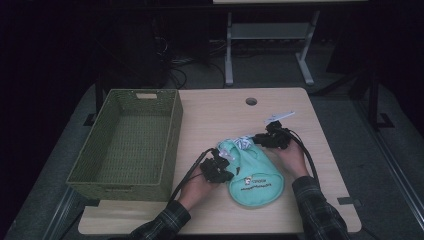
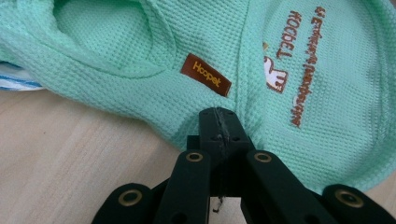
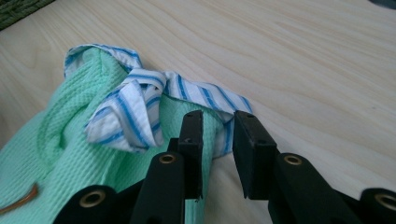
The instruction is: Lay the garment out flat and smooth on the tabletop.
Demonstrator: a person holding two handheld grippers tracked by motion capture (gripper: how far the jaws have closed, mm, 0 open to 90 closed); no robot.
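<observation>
**poster1:** Two grippers on one small mint-green garment [image 1: 256, 176], which lies flat on the light wood worktop [image 1: 210, 120], near the person's edge and just right of the green woven basket [image 1: 131, 142]. Left gripper [image 1: 224, 170] sits at the garment's left edge. From the left gripper view its fingers [image 2: 218, 122] are pressed together with no gap, their tips on the waffle-knit fabric just below a brown label [image 2: 206, 74] that reads "Hoopet". Can't tell if any cloth is actually pinched between them.

**poster2:** And the right one?

**poster1:** Right gripper [image 1: 260, 139] is at the garment's far end, by the blue-and-white striped trim [image 1: 243, 143]. Its fingers [image 3: 192, 140] stand a little apart, and a fold of the green cloth with its striped edge shows in the gap. The pads aren't squeezing it as far as I can see.

**poster2:** Anything in the basket?

**poster1:** Can't see anything in it. There's brown embroidered lettering [image 1: 255, 182] on the garment's near half, and both sleeves coming in from the bottom are dark plaid.
</observation>
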